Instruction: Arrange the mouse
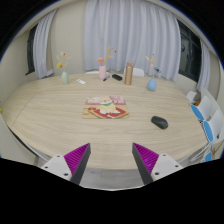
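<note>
The gripper (110, 160) is held spread wide and empty; the black mouse (159, 122) is seen beyond its right finger.

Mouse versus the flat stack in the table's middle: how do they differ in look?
The mouse is dark, small and rounded; the stack is pale with red and yellow, wider and flat. The mouse lies nearer the open claw; the stack lies farther off. Both rest on the wooden table.

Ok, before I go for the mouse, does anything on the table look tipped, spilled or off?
Nothing stands out. The mouse lies flat on the table, beyond the open claw; the bottles at the far edge stand upright.
</note>
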A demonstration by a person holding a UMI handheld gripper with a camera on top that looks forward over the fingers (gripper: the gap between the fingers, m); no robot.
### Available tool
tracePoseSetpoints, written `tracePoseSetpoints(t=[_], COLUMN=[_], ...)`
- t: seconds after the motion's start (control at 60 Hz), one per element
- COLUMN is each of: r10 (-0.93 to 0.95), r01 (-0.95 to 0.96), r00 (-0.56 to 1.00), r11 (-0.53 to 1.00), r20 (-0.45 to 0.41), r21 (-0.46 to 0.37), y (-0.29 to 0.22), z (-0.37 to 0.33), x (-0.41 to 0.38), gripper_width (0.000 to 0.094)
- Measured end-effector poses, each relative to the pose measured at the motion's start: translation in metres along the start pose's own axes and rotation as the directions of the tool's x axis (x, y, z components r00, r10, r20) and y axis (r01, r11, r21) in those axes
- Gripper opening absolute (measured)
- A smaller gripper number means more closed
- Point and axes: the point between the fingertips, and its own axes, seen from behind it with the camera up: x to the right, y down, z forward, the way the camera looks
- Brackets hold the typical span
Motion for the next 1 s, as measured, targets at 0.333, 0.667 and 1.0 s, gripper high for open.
tracePoseSetpoints(t=[0.333, 0.667, 1.0], r10=[0.066, 0.086, 0.043], r01=[-0.068, -0.09, -0.045], r00=[0.989, 0.979, 0.991], r11=[0.998, 0.996, 0.999], r20=[-0.133, -0.184, -0.131], r21=[-0.011, -0.014, -0.015], y=[0.033, 0.038, 0.013], z=[0.004, 0.039, 0.118], x=[0.143, 0.242, 0.27], gripper_width=[0.0861, 0.0857, 0.0857])
